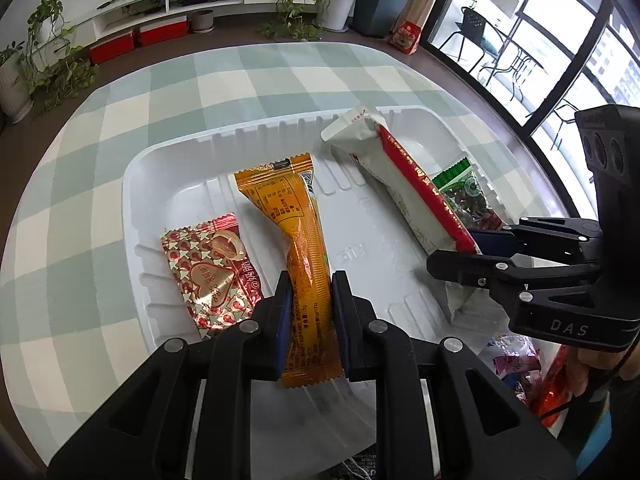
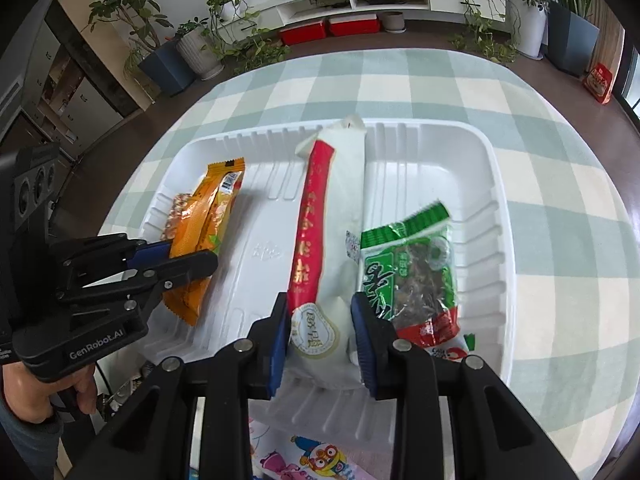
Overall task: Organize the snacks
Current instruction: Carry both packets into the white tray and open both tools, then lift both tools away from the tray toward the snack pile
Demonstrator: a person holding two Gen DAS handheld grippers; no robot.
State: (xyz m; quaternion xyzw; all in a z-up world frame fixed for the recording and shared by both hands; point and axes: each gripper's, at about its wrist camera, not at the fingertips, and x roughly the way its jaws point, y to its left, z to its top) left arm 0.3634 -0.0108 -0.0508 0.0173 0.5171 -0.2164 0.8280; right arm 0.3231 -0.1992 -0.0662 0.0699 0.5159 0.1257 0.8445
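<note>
Your left tongs pinch the orange snack stick, your right tongs the white-and-red pack; both packs lie lengthwise, pointing away from you, inside the white tray on the green-checked table, with potted plants along the far wall

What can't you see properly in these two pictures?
- Red heart packet: mostly hidden behind the orange packet in the right wrist view.
- Cartoon wrappers: cut off by the bottom edge and the right hand-held gripper.
- Print on the white and red packet: too small to read.
- Near rim of the white tray: covered by the left hand-held gripper.
</note>
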